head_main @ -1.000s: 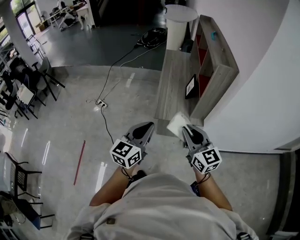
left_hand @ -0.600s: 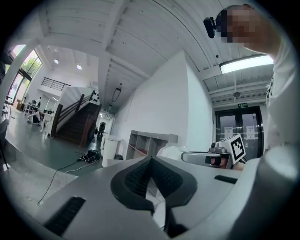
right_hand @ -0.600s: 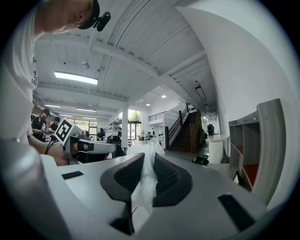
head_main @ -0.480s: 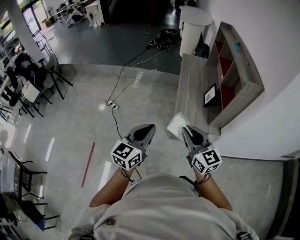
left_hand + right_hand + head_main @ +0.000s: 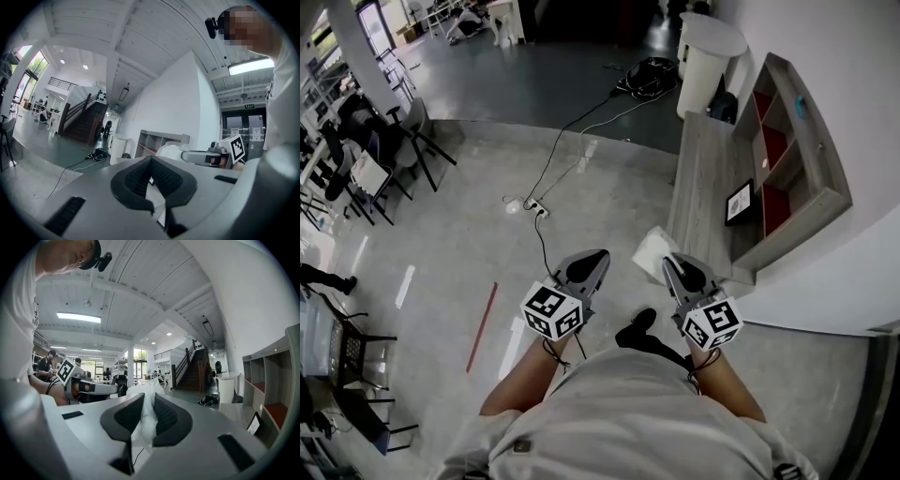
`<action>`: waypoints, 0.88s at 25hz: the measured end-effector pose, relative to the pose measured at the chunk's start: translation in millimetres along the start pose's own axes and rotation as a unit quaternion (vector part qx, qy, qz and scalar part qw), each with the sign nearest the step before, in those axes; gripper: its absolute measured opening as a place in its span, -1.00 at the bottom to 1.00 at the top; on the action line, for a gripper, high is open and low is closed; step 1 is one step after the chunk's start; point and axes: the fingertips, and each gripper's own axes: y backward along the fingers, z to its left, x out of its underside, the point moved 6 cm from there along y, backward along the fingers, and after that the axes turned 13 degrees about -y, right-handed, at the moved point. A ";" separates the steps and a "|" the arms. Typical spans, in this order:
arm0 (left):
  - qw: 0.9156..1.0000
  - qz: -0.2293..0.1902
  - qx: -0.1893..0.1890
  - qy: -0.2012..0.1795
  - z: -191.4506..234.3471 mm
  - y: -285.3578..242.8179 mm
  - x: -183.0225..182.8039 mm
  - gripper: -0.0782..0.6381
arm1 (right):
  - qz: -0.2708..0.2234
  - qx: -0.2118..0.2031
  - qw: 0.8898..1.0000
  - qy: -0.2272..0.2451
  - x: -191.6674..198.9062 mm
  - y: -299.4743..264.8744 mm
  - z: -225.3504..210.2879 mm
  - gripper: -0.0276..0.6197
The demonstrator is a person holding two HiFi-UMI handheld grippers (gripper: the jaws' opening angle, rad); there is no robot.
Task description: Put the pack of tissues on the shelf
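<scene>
The pack of tissues (image 5: 653, 247), white in crinkly clear wrap, is held out in front of me at waist height; my right gripper (image 5: 668, 262) is shut on its wrap. In the right gripper view the wrap (image 5: 142, 426) is pinched between the dark pads (image 5: 164, 416). My left gripper (image 5: 598, 254) is alongside, shut with nothing in it, and its tips meet in its own view (image 5: 151, 159). The grey wooden shelf (image 5: 795, 155) with red-backed cubbies stands against the white wall, ahead on the right, above a low grey bench (image 5: 701, 178).
A small dark framed screen (image 5: 738, 201) leans on the bench. A white round bin (image 5: 709, 45) stands at its far end. A power strip and cable (image 5: 531, 205) lie on the glossy floor, with chairs (image 5: 394, 155) further left. My shoe (image 5: 635, 327) shows below the grippers.
The floor, bench and shelf have slid right and down in the head view as I walk along. Both grippers keep their pose, and the pack stays in the right one.
</scene>
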 end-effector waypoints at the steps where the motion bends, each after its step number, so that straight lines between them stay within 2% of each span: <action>1: 1.000 0.001 -0.002 -0.001 4.0 -1.3 0.3 -0.74 | 0.000 -0.003 1.000 0.002 -0.1 -5.5 -1.3 -0.72; 10: 1.000 0.011 -0.018 -0.011 50.1 -38.3 3.6 -0.74 | -0.002 -0.022 1.000 -0.002 -7.8 -61.9 -40.0 -0.72; 22: 1.000 0.013 -0.014 -0.011 101.9 -162.4 -4.8 -0.74 | 0.006 -0.022 1.000 0.002 -46.2 -125.1 -152.5 -0.72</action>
